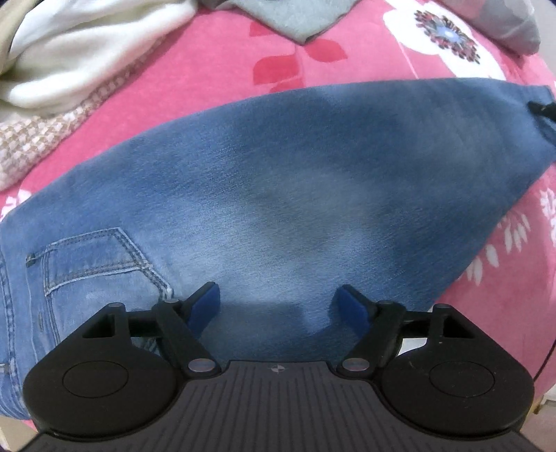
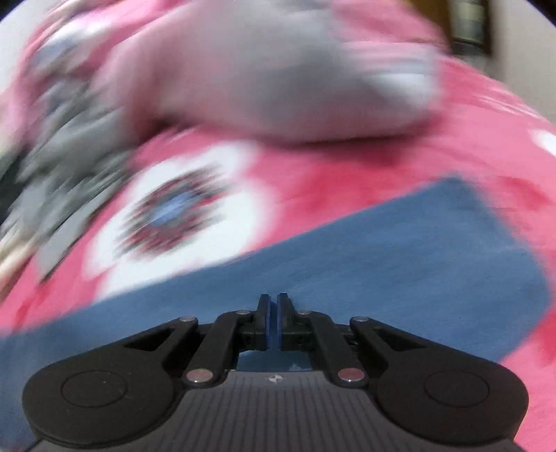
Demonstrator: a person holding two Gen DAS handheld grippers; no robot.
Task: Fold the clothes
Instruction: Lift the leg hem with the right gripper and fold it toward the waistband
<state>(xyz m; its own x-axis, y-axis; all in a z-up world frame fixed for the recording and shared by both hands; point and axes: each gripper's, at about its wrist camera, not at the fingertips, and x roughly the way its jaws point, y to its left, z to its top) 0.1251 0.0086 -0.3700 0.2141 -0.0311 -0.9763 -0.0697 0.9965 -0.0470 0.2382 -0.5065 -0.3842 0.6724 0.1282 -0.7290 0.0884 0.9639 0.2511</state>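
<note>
Blue jeans (image 1: 278, 194) lie flat across the middle of my left view, back pocket (image 1: 97, 260) at lower left, on a pink flowered bedspread (image 1: 215, 69). My left gripper (image 1: 276, 302) hovers over the denim, fingers spread wide with nothing between them. In the blurred right view the jeans (image 2: 382, 264) fill the lower frame; my right gripper (image 2: 273, 316) has its fingers pressed together over them. A white garment (image 1: 87, 52) sits at upper left, grey cloth (image 1: 295, 17) at top centre.

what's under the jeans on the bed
The jeans lie flat on a pink floral blanket, which shows on every side of them. Whatever lies directly beneath the denim is covered, so nothing else can be confirmed.
</note>
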